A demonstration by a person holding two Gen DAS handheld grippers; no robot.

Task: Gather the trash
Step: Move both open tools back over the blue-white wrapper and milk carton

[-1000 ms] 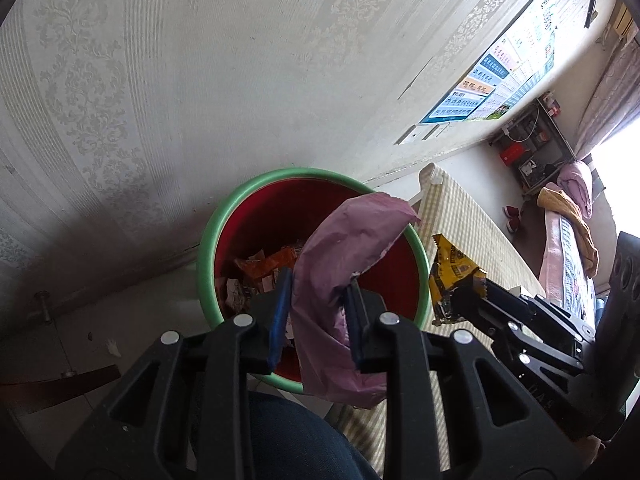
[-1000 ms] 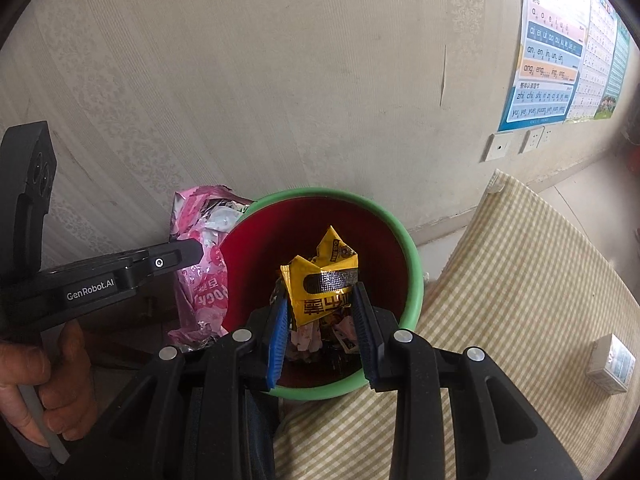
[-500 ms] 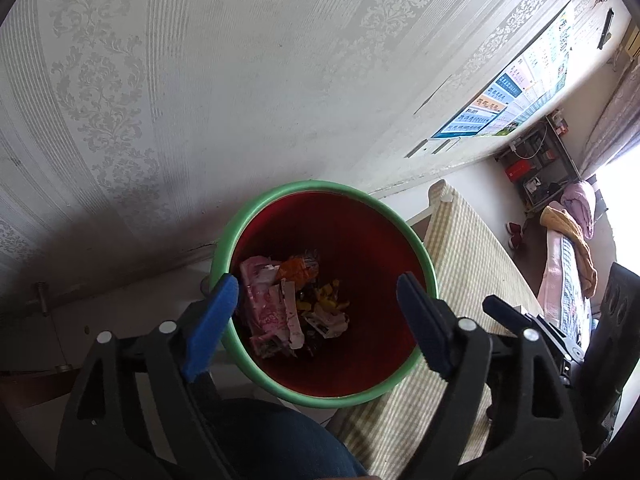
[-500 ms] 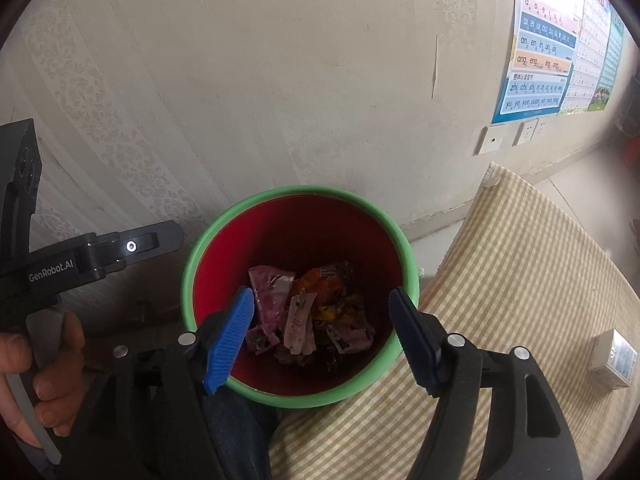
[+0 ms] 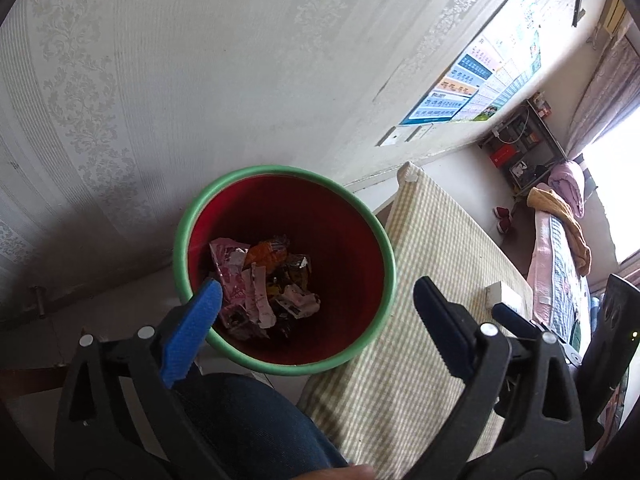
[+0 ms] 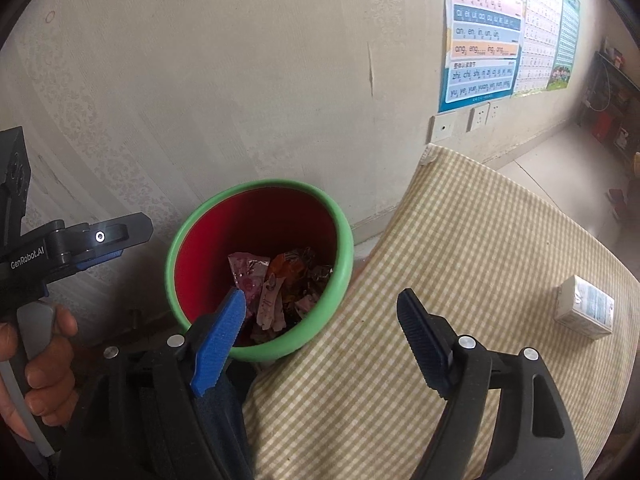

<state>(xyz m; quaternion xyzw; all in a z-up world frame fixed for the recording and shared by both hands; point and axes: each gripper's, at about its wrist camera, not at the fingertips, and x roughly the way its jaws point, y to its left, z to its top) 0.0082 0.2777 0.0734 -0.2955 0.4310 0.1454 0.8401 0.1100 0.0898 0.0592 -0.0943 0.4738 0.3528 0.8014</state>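
1. Since a second ago, both wrappers have left the tongs: the pink one and the yellow one now lie in the bin (image 5: 285, 268) with the rest of the wrappers (image 5: 262, 286), and both views have drawn back a little from the bin.
2. The bin, red inside with a green rim, stands on the floor against the wall, just beside the checked worktop (image 6: 460, 280).
3. Progress, as I judge it: this pair of drops is done. The one loose thing visible is a small white box (image 6: 585, 307) on the worktop, well to the right of the bin; whether it counts as trash I cannot tell.
4. The left tongs (image 5: 316, 312) are spread wide and released, holding nothing, hovering above the near rim of the bin.
5. The right tongs (image 6: 322, 326) are likewise wide apart and empty, above the bin's near right edge, touching nothing.
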